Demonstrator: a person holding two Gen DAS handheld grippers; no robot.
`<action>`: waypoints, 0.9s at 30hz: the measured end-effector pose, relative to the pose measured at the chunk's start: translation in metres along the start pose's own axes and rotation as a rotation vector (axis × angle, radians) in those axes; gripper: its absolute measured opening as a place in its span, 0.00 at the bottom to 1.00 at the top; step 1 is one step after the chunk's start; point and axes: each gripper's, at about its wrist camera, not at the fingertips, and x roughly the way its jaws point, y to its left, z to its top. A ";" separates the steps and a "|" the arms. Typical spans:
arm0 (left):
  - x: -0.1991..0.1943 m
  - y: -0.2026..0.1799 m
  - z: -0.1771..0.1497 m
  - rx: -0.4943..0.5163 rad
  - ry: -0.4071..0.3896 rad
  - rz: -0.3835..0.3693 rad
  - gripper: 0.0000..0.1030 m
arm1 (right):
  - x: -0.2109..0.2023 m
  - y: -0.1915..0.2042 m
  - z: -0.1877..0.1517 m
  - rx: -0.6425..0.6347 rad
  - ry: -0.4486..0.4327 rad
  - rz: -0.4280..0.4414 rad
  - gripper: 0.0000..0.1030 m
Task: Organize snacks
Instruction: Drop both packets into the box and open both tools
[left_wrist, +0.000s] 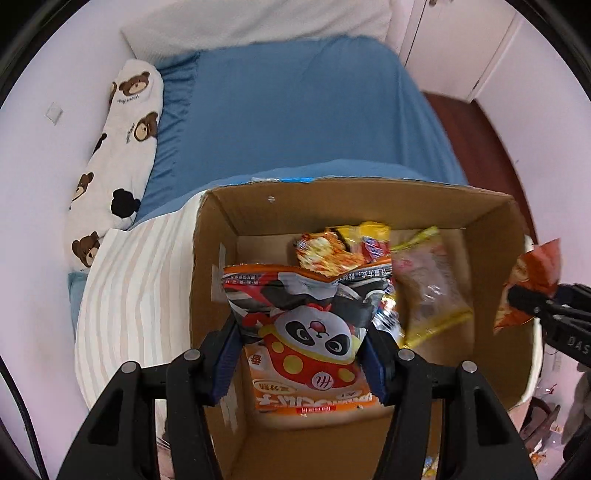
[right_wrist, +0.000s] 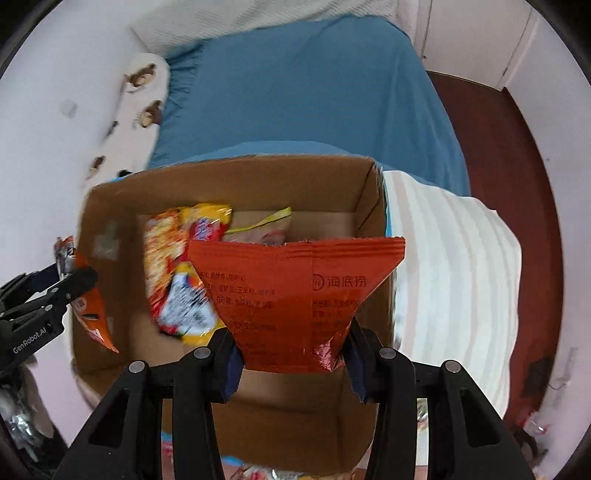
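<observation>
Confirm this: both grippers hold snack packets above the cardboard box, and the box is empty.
The box is not empty. The left wrist view shows several snack packets already lying inside the cardboard box. The rest holds: the left gripper holds the panda packet, the right gripper the red packet.

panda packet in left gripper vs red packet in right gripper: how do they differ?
Print: the orange-and-black panda snack packet carries a cartoon panda; the plain red foil snack packet shows only text and a small logo.
Colour: the panda packet mixes orange, black and white; the red packet is one colour.
Holder: left gripper has the panda packet; right gripper has the red one.
Shared: both are pinched at one end, fanning out above the brown cardboard box.
</observation>
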 end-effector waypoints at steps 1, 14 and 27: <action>0.008 0.002 0.007 -0.006 0.008 0.015 0.53 | 0.006 0.001 0.006 -0.010 0.011 -0.015 0.53; 0.013 -0.001 0.018 -0.037 -0.009 -0.039 0.81 | 0.017 0.010 0.012 -0.022 0.016 -0.030 0.87; -0.067 -0.018 -0.073 -0.062 -0.220 -0.081 1.00 | -0.041 0.007 -0.078 0.036 -0.180 0.064 0.92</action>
